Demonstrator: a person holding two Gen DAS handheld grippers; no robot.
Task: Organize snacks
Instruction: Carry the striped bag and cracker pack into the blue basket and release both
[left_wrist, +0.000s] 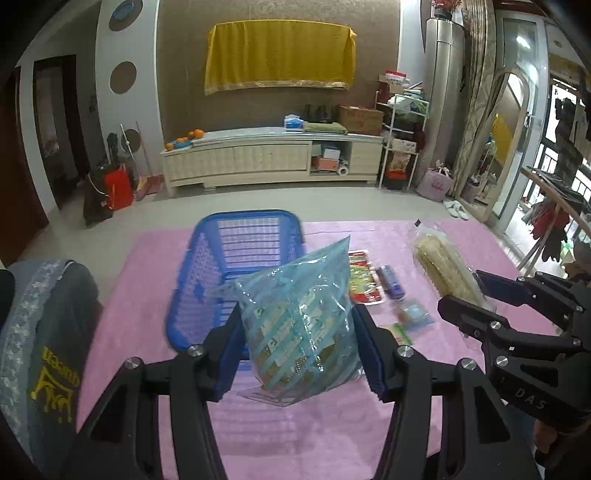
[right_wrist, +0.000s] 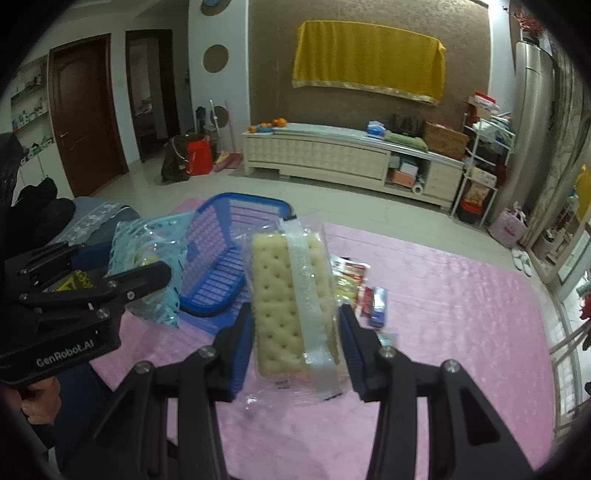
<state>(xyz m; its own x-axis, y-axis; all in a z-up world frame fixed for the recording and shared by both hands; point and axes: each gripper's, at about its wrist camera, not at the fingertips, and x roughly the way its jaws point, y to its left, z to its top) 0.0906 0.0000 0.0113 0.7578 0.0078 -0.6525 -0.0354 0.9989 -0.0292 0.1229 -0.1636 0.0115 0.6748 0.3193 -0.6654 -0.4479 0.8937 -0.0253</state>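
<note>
The left gripper (left_wrist: 295, 347) was clamped on a blue bag (left_wrist: 303, 314) and the right gripper (right_wrist: 295, 343) on a cracker pack (right_wrist: 291, 295) — both lifted above the pink bench (left_wrist: 424, 369). The empty blue basket (left_wrist: 240, 251) stood just ahead — probably where both snacks belonged.

The supporting surface is a table covered with a pink cloth (left_wrist: 110, 332). A blue plastic basket (left_wrist: 207, 273) rests on it toward the left. To the basket's right lie a red-and-yellow snack packet (left_wrist: 364, 280), a purple packet (left_wrist: 391, 282) just beside it, and, nearer, a small blue-labelled clear packet (left_wrist: 413, 312) and a green packet (left_wrist: 400, 332).
</note>
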